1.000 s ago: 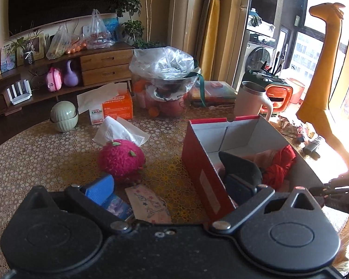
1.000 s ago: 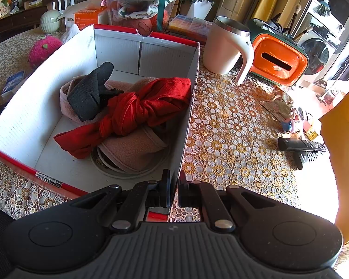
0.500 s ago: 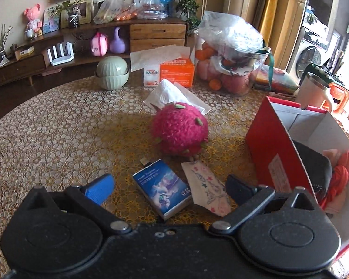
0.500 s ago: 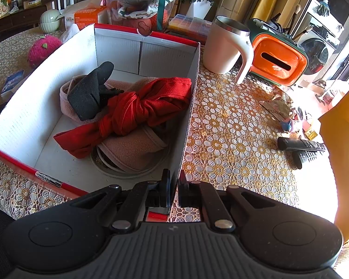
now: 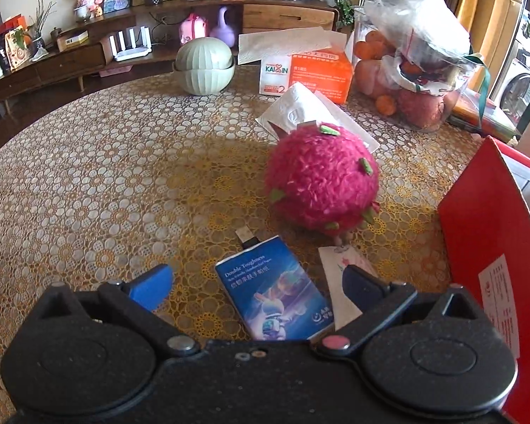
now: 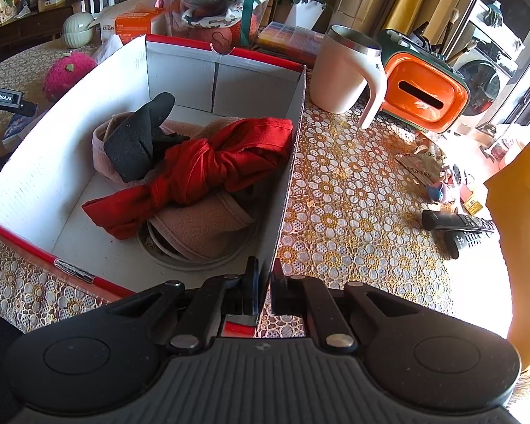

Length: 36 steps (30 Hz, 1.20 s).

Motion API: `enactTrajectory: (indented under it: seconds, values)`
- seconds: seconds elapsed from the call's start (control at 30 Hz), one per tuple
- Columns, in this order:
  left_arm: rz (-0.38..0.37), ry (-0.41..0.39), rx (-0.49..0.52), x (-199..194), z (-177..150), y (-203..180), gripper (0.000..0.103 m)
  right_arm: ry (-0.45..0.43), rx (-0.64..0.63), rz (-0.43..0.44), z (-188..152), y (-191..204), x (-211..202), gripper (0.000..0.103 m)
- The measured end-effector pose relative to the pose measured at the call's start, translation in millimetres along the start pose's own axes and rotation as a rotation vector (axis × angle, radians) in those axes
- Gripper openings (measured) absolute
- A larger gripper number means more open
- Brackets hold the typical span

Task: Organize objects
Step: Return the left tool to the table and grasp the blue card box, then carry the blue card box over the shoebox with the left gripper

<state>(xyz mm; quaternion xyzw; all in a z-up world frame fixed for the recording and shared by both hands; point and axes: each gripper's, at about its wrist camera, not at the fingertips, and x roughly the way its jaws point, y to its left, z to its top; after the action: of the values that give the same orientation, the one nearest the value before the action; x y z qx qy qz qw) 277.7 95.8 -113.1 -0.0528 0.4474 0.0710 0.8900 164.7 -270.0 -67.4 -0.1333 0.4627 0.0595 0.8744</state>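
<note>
Fuzzy plush ball point(image 5: 321, 180), glossy tissue packet point(image 5: 275, 300), seemingly cardboard box point(image 6: 46, 173)

A lace-covered table point(image 5: 88, 183) carries everything. Between the left gripper's point(image 5: 256, 281) fingers lies a blue tissue pack point(image 5: 275, 291); beyond it, a pink plush ball point(image 5: 321, 176). The red box point(image 6: 46, 162) sits right of them.

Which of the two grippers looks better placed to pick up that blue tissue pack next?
Left. The left gripper is open with the blue tissue pack lying between its fingers. The right gripper is clamped on the box wall, steadying it.
</note>
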Motion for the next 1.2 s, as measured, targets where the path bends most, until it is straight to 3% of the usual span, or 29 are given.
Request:
enactTrajectory:
  seconds: [0.37, 0.47, 0.53, 0.7, 1.2]
  values:
    - [0.024, 0.040, -0.059, 19, -3, 4, 0.101, -0.001, -0.005, 0.000, 1, 1, 0, 0.007]
    - [0.022, 0.028, -0.068, 17, -4, 5, 0.094, -0.002, -0.005, 0.000, 1, 0, 0, 0.007]
    - [0.005, 0.026, -0.082, 16, -4, 6, 0.080, -0.001, -0.005, 0.000, 1, 1, 0, 0.007]
    - [-0.054, 0.026, -0.120, 12, -4, 9, 0.060, -0.001, -0.005, 0.000, 1, 1, 0, 0.007]
    - [-0.127, -0.004, -0.057, -37, -3, 3, 0.052, -0.001, -0.004, 0.000, 1, 0, 0, 0.007]
